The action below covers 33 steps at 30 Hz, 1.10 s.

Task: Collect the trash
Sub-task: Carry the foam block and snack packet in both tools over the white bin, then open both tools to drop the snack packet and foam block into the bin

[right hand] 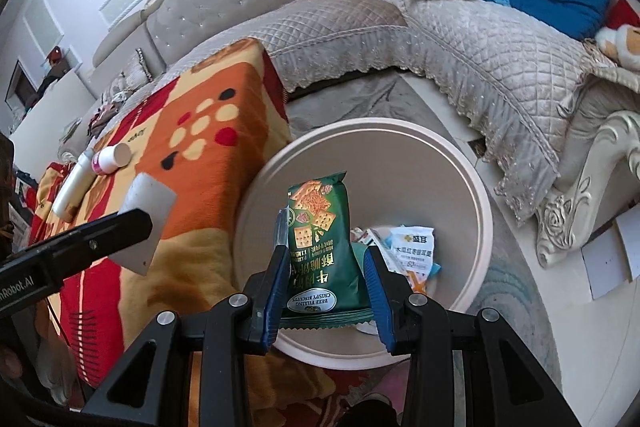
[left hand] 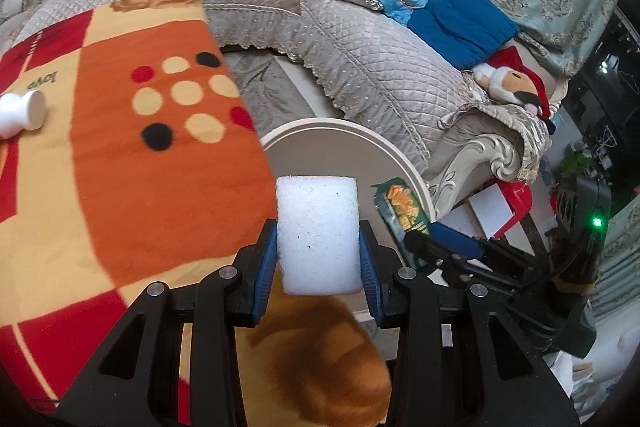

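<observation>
Right gripper (right hand: 326, 263) clamps a biscuit bag (right hand: 319, 227) above the bin (right hand: 476, 211), which already holds wrappers (right hand: 412, 247). Left gripper (left hand: 318, 251) clamps foam (left hand: 317, 235) beside the bin. Two bottles (right hand: 86, 173) remain uncollected, well apart from the bin.

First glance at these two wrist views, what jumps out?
The green biscuit packet clamped in the right gripper, hanging over the round white bin with wrappers already inside. Next, the white foam block in the left gripper, beside the loud orange-and-red blanket where two white bottles lie.
</observation>
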Tool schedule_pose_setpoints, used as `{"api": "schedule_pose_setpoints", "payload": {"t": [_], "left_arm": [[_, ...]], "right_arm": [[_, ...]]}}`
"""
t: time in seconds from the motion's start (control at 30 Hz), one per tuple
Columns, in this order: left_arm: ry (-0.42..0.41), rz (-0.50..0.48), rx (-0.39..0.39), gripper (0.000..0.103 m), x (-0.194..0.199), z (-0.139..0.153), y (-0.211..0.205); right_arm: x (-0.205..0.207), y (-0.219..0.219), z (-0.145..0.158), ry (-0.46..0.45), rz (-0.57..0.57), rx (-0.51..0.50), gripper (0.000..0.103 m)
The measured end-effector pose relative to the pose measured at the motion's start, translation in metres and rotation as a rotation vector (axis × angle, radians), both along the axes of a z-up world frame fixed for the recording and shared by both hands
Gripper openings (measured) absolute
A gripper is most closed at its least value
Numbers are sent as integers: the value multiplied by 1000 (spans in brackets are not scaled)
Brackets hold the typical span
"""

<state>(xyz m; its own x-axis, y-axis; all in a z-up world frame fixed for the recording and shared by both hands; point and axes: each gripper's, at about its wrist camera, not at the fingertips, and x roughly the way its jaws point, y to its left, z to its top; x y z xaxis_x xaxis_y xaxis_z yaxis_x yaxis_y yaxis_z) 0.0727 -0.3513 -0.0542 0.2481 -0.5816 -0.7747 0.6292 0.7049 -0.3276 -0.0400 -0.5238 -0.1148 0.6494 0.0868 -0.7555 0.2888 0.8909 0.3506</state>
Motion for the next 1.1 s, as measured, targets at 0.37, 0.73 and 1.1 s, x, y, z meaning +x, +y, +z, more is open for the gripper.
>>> {"api": "schedule_pose_setpoints", "payload": {"t": [0.37, 0.73, 1.1], "left_arm": [[12, -4, -13, 49, 4, -10, -11], [-18, 23, -8, 59, 0, -7, -2], [-189, 123, 23, 59, -17, 12, 39]], "right_arm": [[1, -14, -15, 31, -29, 25, 47], [-2, -7, -9, 25, -33, 0, 49], [-20, 31, 25, -73, -27, -94, 69]]}}
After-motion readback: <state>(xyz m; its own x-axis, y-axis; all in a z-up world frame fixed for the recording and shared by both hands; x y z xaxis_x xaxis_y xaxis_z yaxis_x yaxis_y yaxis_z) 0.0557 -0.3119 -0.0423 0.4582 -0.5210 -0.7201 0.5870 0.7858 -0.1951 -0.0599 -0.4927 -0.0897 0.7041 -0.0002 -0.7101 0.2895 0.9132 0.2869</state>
